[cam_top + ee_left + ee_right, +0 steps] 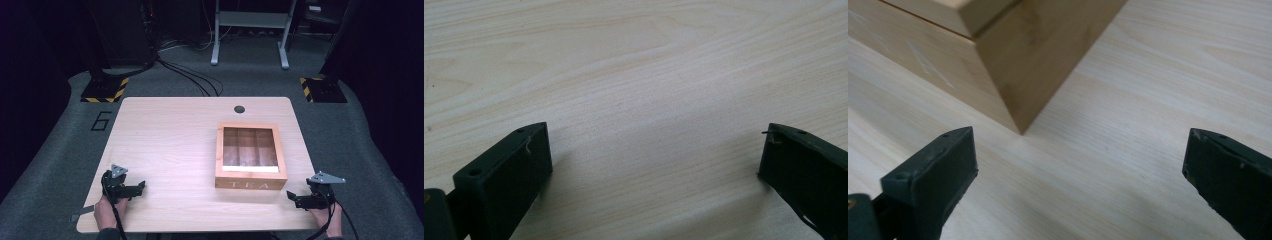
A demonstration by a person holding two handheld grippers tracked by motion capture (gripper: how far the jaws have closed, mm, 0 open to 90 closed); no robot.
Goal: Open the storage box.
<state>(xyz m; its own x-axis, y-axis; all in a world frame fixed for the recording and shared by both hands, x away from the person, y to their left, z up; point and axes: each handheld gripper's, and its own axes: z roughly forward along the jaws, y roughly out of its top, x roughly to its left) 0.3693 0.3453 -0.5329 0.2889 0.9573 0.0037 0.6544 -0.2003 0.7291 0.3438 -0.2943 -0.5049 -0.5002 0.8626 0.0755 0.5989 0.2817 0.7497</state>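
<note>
Well, my right gripper (pixel 291 196) is wide open and holds nothing. Its two black jaws have only bare table (pixel 1128 150) between them. The wooden tea box (pixel 250 156) sits just ahead of it, near its left jaw, with one sharp corner pointing at me, not touching. The box is square, made of smooth light wood, with a see-through lid and the word TEA on its front. My left gripper (pixel 143 185) is wide open too and rests over the pale, streaky wood, well apart from the box.
</note>
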